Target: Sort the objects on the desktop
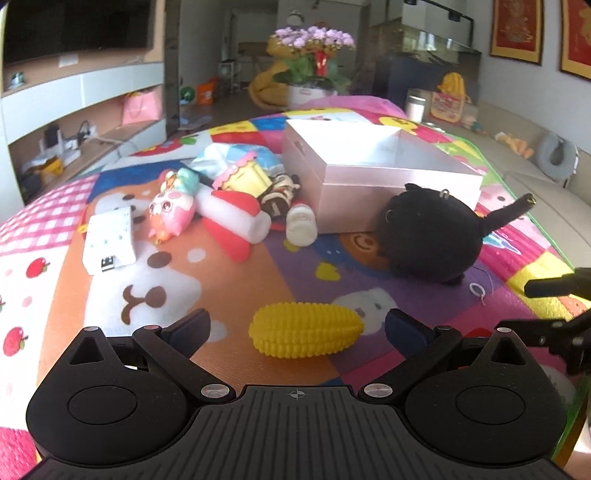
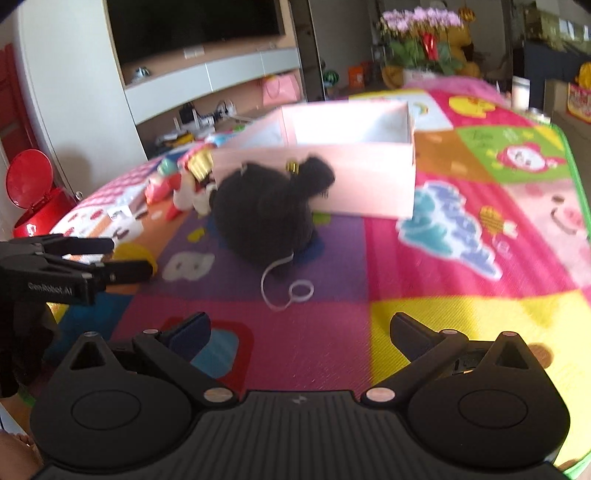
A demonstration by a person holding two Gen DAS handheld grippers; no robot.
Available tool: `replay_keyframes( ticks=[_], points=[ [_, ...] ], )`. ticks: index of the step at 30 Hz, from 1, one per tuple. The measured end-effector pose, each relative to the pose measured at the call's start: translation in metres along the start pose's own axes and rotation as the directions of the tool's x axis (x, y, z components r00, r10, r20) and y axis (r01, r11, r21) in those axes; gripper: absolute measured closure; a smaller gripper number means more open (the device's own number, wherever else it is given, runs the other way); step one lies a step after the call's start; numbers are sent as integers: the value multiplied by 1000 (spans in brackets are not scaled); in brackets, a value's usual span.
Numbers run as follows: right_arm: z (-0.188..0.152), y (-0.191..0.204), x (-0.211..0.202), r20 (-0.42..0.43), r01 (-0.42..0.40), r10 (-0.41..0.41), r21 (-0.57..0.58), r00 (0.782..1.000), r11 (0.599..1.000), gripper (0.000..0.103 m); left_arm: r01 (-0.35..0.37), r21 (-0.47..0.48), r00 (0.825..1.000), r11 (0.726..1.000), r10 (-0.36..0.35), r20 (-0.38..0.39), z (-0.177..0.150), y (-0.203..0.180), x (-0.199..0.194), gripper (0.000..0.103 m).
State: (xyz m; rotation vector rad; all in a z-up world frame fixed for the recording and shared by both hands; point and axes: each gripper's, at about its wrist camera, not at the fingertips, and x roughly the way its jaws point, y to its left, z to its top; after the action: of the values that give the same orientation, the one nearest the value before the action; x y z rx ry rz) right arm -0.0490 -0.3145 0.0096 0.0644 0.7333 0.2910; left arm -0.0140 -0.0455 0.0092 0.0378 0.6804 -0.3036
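A bright patchwork play mat (image 1: 236,295) with cartoon animals, apples and pink gingham covers the whole work surface. Behind it is a living room: a dark television (image 2: 192,26) over a long grey-and-wood shelf unit, a pot of purple flowers (image 1: 314,48) at the far end, red framed pictures (image 1: 517,29) on the wall, and a red lidded bin (image 2: 33,195) on the floor beyond the mat's edge.

An open pale pink box (image 1: 384,173), white inside, sits toward the back of the mat. A black plush cat (image 1: 428,236) lies right in front of it, its tail toward the box wall in the right wrist view, with a white looped cord (image 2: 291,288) trailing onto the mat. Beside the box is a heap of small toys: a white USB adapter block (image 1: 109,240), a pink squishy figure (image 1: 171,214), a red-and-white foam piece (image 1: 236,221), a small white bottle (image 1: 301,225).

The left gripper (image 1: 297,326) is spread wide, with a yellow toy corn cob (image 1: 304,334) lying on the mat between its fingers, touched by neither. The right gripper (image 2: 301,332) is also spread and empty, over bare mat in front of the cat.

The mat's green edge (image 2: 576,192) runs along the far side from the toys, and the stretch between it and the box is open.
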Motion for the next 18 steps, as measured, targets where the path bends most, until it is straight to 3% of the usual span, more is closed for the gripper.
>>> replay_keyframes(
  ticks=[2,6,9,13,15,18],
  points=[
    [1,3,2,-2,13,-13,-10,1000,1000,0,-8,-5,1000,1000,8,-1,-1,-1,2,1],
    [-5,9,5,21,53,-52,-21,998,998,0,-31,10,1000,999,31,-3,-3,-3,4,25],
    [-3,18,10,-15,97,-99,-88,995,991,0,-34,18,999,999,34,0,-5,-4,4,30],
    [0,20,11,-32,97,-101,-113,994,989,0,-33,20,999,999,33,5,-8,-2,0,31],
    [5,20,12,-34,53,-58,-138,998,989,0,-31,18,1000,999,31,5,-9,-1,-3,31],
    [19,28,6,96,59,-41,-194,995,979,0,-28,16,1000,999,28,2,-12,2,-8,31]
  ],
)
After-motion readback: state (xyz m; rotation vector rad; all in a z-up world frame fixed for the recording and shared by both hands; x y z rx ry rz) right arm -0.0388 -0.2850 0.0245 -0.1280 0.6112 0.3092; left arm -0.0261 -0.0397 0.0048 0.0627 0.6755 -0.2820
